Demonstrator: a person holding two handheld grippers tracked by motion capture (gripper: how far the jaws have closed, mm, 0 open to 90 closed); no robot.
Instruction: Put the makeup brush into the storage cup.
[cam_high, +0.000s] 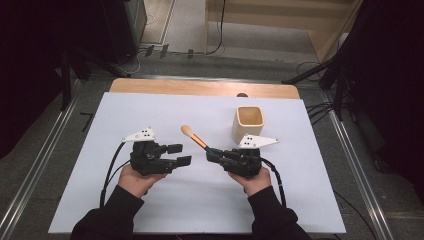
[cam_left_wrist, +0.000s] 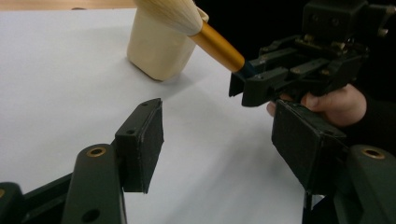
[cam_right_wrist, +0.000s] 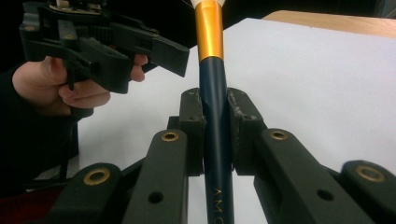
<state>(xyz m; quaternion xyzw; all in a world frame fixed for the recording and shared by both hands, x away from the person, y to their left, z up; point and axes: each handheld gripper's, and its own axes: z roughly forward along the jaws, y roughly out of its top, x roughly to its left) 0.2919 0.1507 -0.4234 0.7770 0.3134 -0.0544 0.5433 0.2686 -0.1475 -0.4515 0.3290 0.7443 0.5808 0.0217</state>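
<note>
A makeup brush (cam_high: 194, 137) with pale bristles, a gold ferrule and a dark blue handle sticks out up and to the left from my right gripper (cam_high: 212, 152), which is shut on the handle. In the right gripper view the handle (cam_right_wrist: 215, 112) sits squeezed between the two pads. My left gripper (cam_high: 180, 154) is held left of it, open with nothing between its pads (cam_left_wrist: 142, 140). From the left gripper view the brush (cam_left_wrist: 215, 45) hangs above the sheet in front of a pale wooden cup (cam_left_wrist: 159, 53). That cup (cam_high: 248, 123) stands upright behind my right gripper.
A white sheet (cam_high: 150, 110) covers the tabletop, with a strip of bare wood (cam_high: 200, 87) along the far edge. Metal rails (cam_high: 350, 150) run along both sides. Cables (cam_high: 215, 50) lie on the floor beyond the table.
</note>
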